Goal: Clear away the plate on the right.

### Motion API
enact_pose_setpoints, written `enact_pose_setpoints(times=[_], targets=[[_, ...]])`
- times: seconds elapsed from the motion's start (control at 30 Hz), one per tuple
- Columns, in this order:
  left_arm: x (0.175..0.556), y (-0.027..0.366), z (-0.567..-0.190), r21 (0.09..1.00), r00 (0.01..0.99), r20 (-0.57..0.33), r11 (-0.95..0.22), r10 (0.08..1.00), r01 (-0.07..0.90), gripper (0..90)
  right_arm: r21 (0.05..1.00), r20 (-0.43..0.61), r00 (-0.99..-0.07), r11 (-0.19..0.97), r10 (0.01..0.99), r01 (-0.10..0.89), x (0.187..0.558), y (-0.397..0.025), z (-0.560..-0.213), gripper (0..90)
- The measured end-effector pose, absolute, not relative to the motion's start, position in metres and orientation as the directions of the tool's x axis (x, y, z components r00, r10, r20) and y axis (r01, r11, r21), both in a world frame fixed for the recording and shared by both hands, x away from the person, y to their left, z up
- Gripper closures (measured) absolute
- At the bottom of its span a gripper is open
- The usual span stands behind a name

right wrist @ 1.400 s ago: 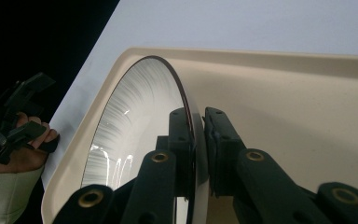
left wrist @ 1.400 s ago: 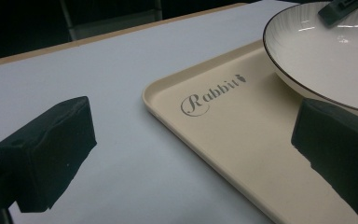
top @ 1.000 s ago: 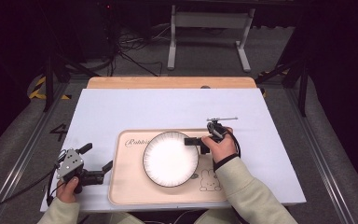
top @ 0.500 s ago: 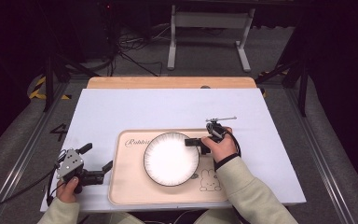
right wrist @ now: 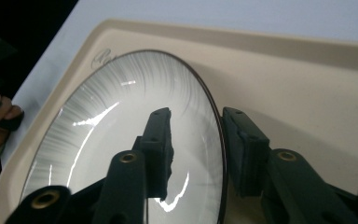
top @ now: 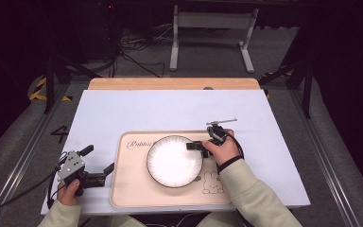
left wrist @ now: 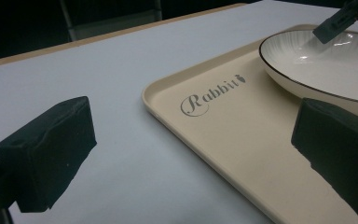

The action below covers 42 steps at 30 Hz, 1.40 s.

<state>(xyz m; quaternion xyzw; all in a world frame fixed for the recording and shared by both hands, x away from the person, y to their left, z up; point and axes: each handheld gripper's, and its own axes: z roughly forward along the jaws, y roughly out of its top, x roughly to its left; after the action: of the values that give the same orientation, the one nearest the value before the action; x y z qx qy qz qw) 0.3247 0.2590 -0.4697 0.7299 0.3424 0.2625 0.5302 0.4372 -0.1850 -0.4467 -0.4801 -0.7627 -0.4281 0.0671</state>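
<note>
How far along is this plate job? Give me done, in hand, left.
Done: the plate sits on the beige tray, and the right gripper has one jaw on either side of its rim. In hand: that grip; whether the jaws have closed on the rim cannot be told. Left: moving the plate, probably. The left gripper is open and holds nothing, beside the tray's left edge.

I'm seeing a white plate (top: 174,161) showing a dark rim and fine grey ribbing, a beige tray (top: 130,189) wearing dark "Rabbit" lettering, a pale lavender table cover (top: 160,111).
</note>
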Motion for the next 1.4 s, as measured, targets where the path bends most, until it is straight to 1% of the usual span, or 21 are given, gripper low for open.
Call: enact_pose_setpoints(times=[0.03, 0.17, 0.23, 0.3, 0.33, 0.4, 0.43, 0.47, 0.5, 0.53, 0.6, 0.67, 0.7, 0.77, 0.87, 1.0, 1.17, 1.3, 1.4], targets=[[0.325, 0.259, -0.470, 0.954, 0.628, 0.020, -0.203, 0.778, 0.221, 0.2, 0.599, 0.519, -0.528, 0.155, 0.673, 0.786, 0.437, -0.185, -0.446, 61.9], [0.325, 0.259, -0.470, 0.954, 0.627, 0.017, -0.200, 0.779, 0.222, 0.2, 0.631, 0.492, -0.546, 0.154, 0.678, 0.760, 0.437, -0.187, -0.440, 56.3], [0.325, 0.259, -0.470, 0.954, 0.627, 0.017, -0.200, 0.779, 0.222, 0.2, 0.632, 0.499, -0.548, 0.151, 0.671, 0.760, 0.436, -0.188, -0.439, 54.5], [0.325, 0.259, -0.470, 0.954, 0.627, 0.017, -0.200, 0.779, 0.222, 0.2, 0.643, 0.485, -0.557, 0.157, 0.675, 0.750, 0.436, -0.189, -0.438, 53.1], [0.325, 0.259, -0.470, 0.954, 0.626, 0.018, -0.200, 0.779, 0.222, 0.2, 0.656, 0.471, -0.566, 0.161, 0.676, 0.738, 0.436, -0.189, -0.437, 49.4], [0.325, 0.259, -0.470, 0.954, 0.627, 0.017, -0.201, 0.779, 0.224, 0.2, 0.677, 0.448, -0.586, 0.173, 0.675, 0.716, 0.435, -0.189, -0.436, 46.2], [0.325, 0.259, -0.470, 0.954, 0.628, 0.017, -0.200, 0.778, 0.223, 0.2, 0.698, 0.413, -0.606, 0.191, 0.680, 0.690, 0.434, -0.188, -0.434, 44.4], [0.325, 0.259, -0.470, 0.954, 0.628, 0.017, -0.200, 0.778, 0.223, 0.2, 0.698, 0.413, -0.606, 0.191, 0.680, 0.690, 0.434, -0.188, -0.434, 44.4], [0.325, 0.259, -0.470, 0.955, 0.628, 0.017, -0.199, 0.778, 0.221, 0.2, 0.713, 0.401, -0.616, 0.192, 0.678, 0.675, 0.434, -0.188, -0.433, 42.2], [0.325, 0.259, -0.470, 0.954, 0.630, 0.018, -0.202, 0.776, 0.223, 0.2, 0.753, 0.372, -0.638, 0.183, 0.675, 0.632, 0.432, -0.187, -0.431, 39.8], [0.325, 0.259, -0.470, 0.954, 0.630, 0.019, -0.203, 0.776, 0.221, 0.2, 0.771, 0.334, -0.652, 0.200, 0.681, 0.604, 0.430, -0.188, -0.425, 38.9], [0.325, 0.259, -0.470, 0.955, 0.629, 0.020, -0.201, 0.777, 0.218, 0.2, 0.796, 0.287, -0.679, 0.226, 0.676, 0.562, 0.427, -0.189, -0.420, 35.0], [0.325, 0.259, -0.470, 0.954, 0.631, 0.020, -0.204, 0.776, 0.220, 0.2, 0.809, 0.256, -0.699, 0.247, 0.667, 0.533, 0.426, -0.189, -0.416, 31.2], [0.325, 0.259, -0.470, 0.954, 0.631, 0.019, -0.203, 0.775, 0.221, 0.2, 0.833, 0.221, -0.729, 0.263, 0.648, 0.487, 0.423, -0.191, -0.412, 29.7], [0.325, 0.259, -0.470, 0.954, 0.631, 0.019, -0.203, 0.776, 0.222, 0.2, 0.855, 0.169, -0.768, 0.295, 0.618, 0.426, 0.419, -0.192, -0.408, 23.0], [0.325, 0.259, -0.470, 0.954, 0.631, 0.018, -0.203, 0.776, 0.222, 0.2, 0.885, 0.056, -0.819, 0.352, 0.571, 0.306, 0.415, -0.195, -0.404, 16.8], [0.325, 0.259, -0.470, 0.954, 0.631, 0.018, -0.202, 0.776, 0.221, 0.2, 0.912, -0.005, -0.855, 0.352, 0.519, 0.209, 0.406, -0.200, -0.400, 12.1], [0.325, 0.259, -0.470, 0.954, 0.631, 0.018, -0.203, 0.776, 0.222, 0.2, 0.935, -0.041, -0.869, 0.326, 0.493, 0.141, 0.399, -0.208, -0.397, 9.2], [0.325, 0.259, -0.470, 0.955, 0.629, 0.017, -0.200, 0.777, 0.220, 0.2, 0.945, -0.049, -0.873, 0.305, 0.485, 0.116, 0.396, -0.213, -0.395, 7.4]])
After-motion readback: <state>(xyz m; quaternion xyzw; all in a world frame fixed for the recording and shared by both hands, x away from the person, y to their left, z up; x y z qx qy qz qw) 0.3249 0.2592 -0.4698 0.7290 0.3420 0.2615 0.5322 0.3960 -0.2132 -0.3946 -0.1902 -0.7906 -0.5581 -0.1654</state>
